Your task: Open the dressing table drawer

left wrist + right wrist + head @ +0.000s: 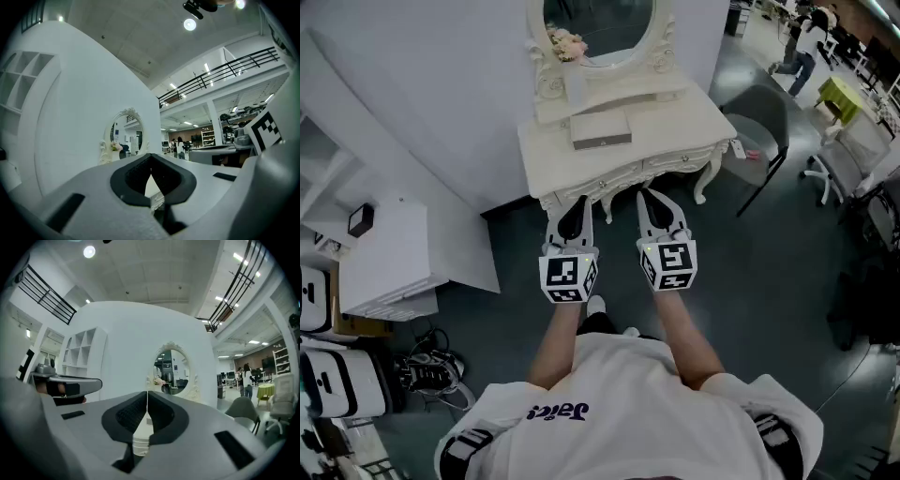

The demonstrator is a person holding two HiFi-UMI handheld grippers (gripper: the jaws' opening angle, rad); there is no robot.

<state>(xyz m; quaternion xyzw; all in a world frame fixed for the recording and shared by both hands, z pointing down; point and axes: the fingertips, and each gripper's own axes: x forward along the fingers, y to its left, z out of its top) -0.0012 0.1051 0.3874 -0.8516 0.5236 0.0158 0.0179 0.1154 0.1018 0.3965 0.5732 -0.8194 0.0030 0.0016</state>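
The cream dressing table [694, 117] stands against the white wall, with an oval mirror [600, 23] on top. Its two front drawers [605, 180] are pushed in. My left gripper [580, 200] and right gripper [648, 193] are held level side by side, just short of the table's front edge and touching nothing. Both have their jaws shut with nothing between them. In the left gripper view the left gripper [151, 165] points toward the mirror [125, 133]. In the right gripper view the right gripper [147, 393] has the mirror [172, 369] straight ahead.
A flat box [601, 129] and a bunch of flowers [567, 42] sit on the tabletop. A grey chair [764, 131] stands right of the table, a white cabinet [389, 253] to the left. People move about far off at the back right [797, 56].
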